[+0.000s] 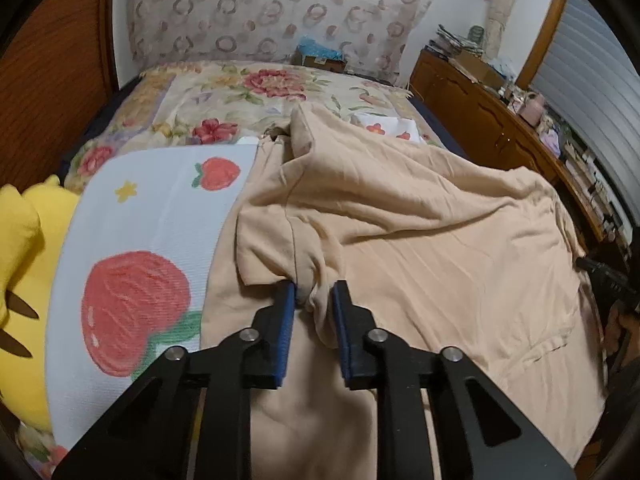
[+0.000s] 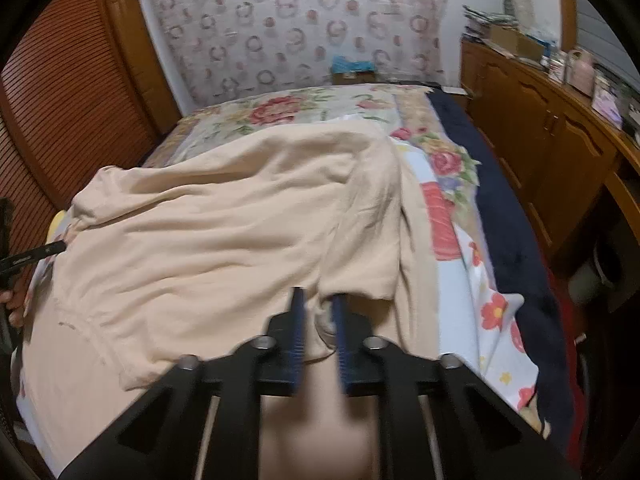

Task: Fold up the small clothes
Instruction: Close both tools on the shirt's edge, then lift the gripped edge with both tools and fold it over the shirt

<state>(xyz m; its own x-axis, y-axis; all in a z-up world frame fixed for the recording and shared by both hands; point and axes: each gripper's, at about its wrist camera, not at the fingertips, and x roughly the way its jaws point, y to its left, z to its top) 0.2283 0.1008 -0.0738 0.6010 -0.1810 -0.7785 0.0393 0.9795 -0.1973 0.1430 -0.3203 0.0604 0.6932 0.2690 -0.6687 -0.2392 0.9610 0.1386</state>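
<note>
A peach-beige garment (image 1: 400, 220) lies rumpled across the bed, with its sleeves folded over the body. My left gripper (image 1: 314, 290) is at its near left part, and a bunched fold of the cloth is pinched between the blue pads. In the right wrist view the same garment (image 2: 220, 220) spreads to the left. My right gripper (image 2: 318, 298) is shut on a fold at its near right part. A black finger (image 2: 36, 256) of the left gripper shows at the far left edge, beside a hand.
Under the garment lie a white strawberry-print cloth (image 1: 152, 240) and a floral bedspread (image 1: 248, 92). A yellow plush toy (image 1: 24, 240) sits at the left. A wooden dresser (image 2: 540, 132) crowded with items runs along the right, and a louvred wooden door (image 2: 60, 100) stands on the left.
</note>
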